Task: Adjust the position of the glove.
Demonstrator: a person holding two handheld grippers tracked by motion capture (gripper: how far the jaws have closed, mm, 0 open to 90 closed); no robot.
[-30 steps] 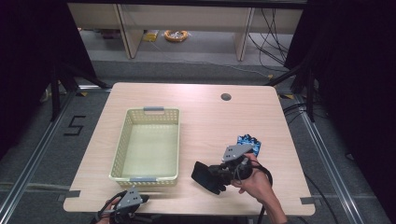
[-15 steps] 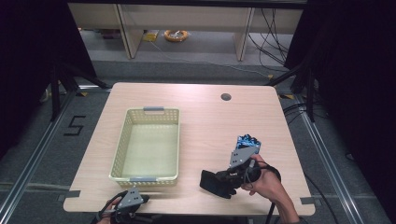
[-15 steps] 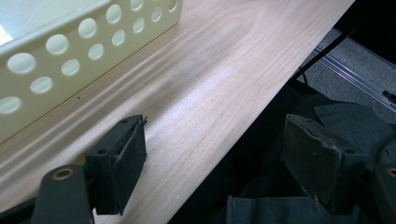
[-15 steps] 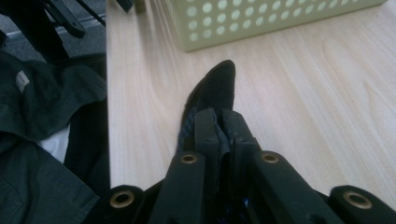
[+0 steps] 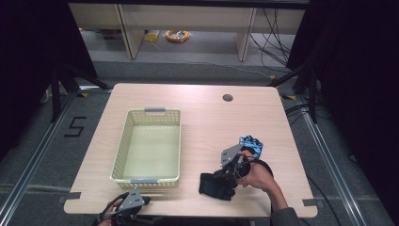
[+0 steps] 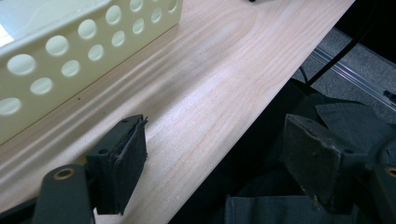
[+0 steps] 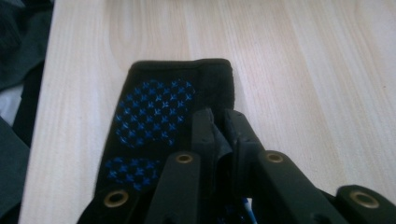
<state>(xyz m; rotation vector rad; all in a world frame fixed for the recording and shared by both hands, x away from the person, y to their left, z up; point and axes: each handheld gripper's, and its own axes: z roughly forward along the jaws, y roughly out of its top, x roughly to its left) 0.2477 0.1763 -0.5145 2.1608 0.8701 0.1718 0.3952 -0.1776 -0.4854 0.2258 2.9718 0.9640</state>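
Note:
A black glove (image 5: 214,186) with blue dots lies flat on the wooden table (image 5: 202,117) near its front edge. My right gripper (image 5: 229,175) points down at its near end. In the right gripper view a fold of the glove (image 7: 154,112) is pinched between the pads of the gripper (image 7: 219,126); the jaws have just been opening slightly, with the cloth still between them. A blue glove (image 5: 251,145) lies just behind the right hand. My left gripper (image 5: 136,201) rests at the table's front edge below the basket, its jaws (image 6: 219,158) wide apart and holding nothing.
A cream perforated basket (image 5: 121,155) stands left of centre with nothing in it; its wall (image 6: 70,51) is close to the left gripper. A round cable hole (image 5: 227,98) sits at the far side. Dark cloth (image 6: 327,116) hangs below the front edge.
My right gripper has come down and towards the front edge with the black glove, which went from hanging upright to lying flat on the table. The left gripper has stayed put.

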